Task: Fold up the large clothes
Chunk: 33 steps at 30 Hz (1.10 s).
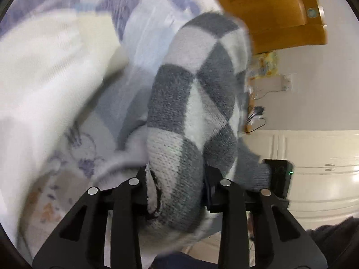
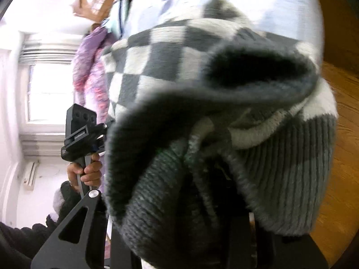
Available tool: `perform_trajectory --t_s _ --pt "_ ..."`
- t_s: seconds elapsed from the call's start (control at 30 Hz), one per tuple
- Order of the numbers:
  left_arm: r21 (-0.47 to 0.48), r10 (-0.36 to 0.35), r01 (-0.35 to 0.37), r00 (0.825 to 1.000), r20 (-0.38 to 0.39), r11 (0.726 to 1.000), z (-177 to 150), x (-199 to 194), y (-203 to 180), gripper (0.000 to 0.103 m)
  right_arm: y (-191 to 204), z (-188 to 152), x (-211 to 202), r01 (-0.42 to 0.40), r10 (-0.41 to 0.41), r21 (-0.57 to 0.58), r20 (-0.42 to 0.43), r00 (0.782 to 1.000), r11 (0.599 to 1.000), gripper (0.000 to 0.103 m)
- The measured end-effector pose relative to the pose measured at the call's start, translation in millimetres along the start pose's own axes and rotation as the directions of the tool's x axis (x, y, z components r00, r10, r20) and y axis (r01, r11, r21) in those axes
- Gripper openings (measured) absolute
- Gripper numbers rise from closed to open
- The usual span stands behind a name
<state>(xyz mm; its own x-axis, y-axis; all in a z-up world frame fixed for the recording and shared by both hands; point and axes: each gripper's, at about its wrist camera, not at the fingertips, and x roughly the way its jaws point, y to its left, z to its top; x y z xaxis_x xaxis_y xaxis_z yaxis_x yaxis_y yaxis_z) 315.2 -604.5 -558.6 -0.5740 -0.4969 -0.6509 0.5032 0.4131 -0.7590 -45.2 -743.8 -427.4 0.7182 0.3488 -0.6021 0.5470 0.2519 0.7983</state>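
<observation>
A grey and white checkered knit sweater (image 1: 193,103) hangs in the air between both grippers. My left gripper (image 1: 177,179) is shut on a bunched fold of it, and the knit drapes forward over the jaws. In the right wrist view the sweater (image 2: 179,62) fills most of the frame, with its ribbed grey hem (image 2: 280,179) draped over my right gripper (image 2: 215,179). That gripper's fingertips are hidden under the knit, which it holds. The other gripper (image 2: 83,130), held in a hand, shows at the left of that view.
A bed with a white and blue patterned sheet (image 1: 56,67) lies beneath the sweater. A wooden headboard (image 1: 280,11) and white cabinets (image 1: 314,157) stand at the right. A purple and pink garment (image 2: 92,67) hangs near a bright window (image 2: 49,89). Wooden floor (image 2: 336,157) shows at the right.
</observation>
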Motion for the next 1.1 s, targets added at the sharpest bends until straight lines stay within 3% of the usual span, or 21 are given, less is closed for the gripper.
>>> perform_trajectory --t_s 0.13,0.2,0.27,0.33,0.37,0.4,0.43,0.5,0.67,0.73,0.77,0.87,1.0,1.1 --pt "-0.018 0.087 -0.086 0.995 0.043 0.996 5.7 -34.6 11.0 0.032 11.3 -4.6 11.2 -0.094 0.094 0.032 0.012 0.996 0.995 0.031" --pt "-0.039 0.156 -0.155 0.987 0.035 0.987 5.2 -35.4 21.7 0.036 6.6 -9.6 10.0 -0.053 0.053 0.040 0.013 0.999 0.998 0.030" --pt "-0.062 0.182 -0.182 0.983 0.004 0.981 5.8 -14.8 23.9 0.039 -13.1 -18.2 1.7 0.008 -0.010 0.083 0.022 1.000 0.997 0.030" --pt "-0.068 0.245 -0.243 0.970 0.009 0.968 7.3 -0.2 28.6 0.051 -46.3 -29.7 -6.1 0.086 -0.089 0.167 0.009 0.996 0.982 0.030" --pt "-0.075 0.271 -0.269 0.962 0.016 0.960 9.1 5.5 30.6 0.057 -60.7 -33.8 -7.0 0.084 -0.085 0.195 0.000 0.996 0.977 0.031" --pt "-0.097 0.297 -0.294 0.955 0.019 0.951 9.8 9.7 32.8 0.071 -73.0 -36.9 -6.0 0.093 -0.093 0.204 -0.009 0.996 0.975 0.034" --pt "-0.116 0.291 -0.288 0.957 0.011 0.951 10.8 16.1 37.8 0.079 -82.0 -39.3 -4.2 0.117 -0.115 0.204 -0.021 0.993 0.972 0.036" --pt "-0.131 0.289 -0.284 0.957 0.020 0.950 9.8 18.2 41.1 0.085 -96.6 -44.0 -2.5 0.112 -0.103 0.258 -0.047 0.994 0.960 0.044" --pt "-0.147 0.293 -0.278 0.951 0.093 0.949 -7.4 -11.4 25.7 0.084 -77.2 -47.2 -17.9 0.203 -0.190 0.161 -0.091 0.977 0.966 0.053" --pt "-0.153 0.320 -0.300 0.939 0.128 0.941 -19.3 -21.3 13.0 0.084 -70.0 -50.8 -25.7 0.248 -0.237 0.108 -0.102 0.966 0.963 0.053" --pt "-0.155 0.323 -0.301 0.935 0.146 0.941 -26.7 -28.2 5.6 0.084 -62.8 -51.7 -29.6 0.278 -0.270 0.067 -0.111 0.956 0.958 0.053" --pt "-0.183 0.402 -0.368 0.890 0.213 0.912 -57.9 -57.9 -1.0 0.084 -39.5 -54.6 -31.4 0.355 -0.359 -0.052 -0.143 0.923 0.934 0.056" --pt "-0.257 0.460 -0.398 0.850 0.256 0.880 -106.2 -80.5 1.6 0.084 -6.9 -64.6 -28.7 0.490 -0.526 -0.221 -0.146 0.838 0.843 0.059" --pt "-0.320 0.522 -0.437 0.811 0.264 0.841 -149.1 -96.0 3.9 0.086 18.8 -81.0 -28.7 0.572 -0.631 -0.323 -0.110 0.768 0.754 0.060"
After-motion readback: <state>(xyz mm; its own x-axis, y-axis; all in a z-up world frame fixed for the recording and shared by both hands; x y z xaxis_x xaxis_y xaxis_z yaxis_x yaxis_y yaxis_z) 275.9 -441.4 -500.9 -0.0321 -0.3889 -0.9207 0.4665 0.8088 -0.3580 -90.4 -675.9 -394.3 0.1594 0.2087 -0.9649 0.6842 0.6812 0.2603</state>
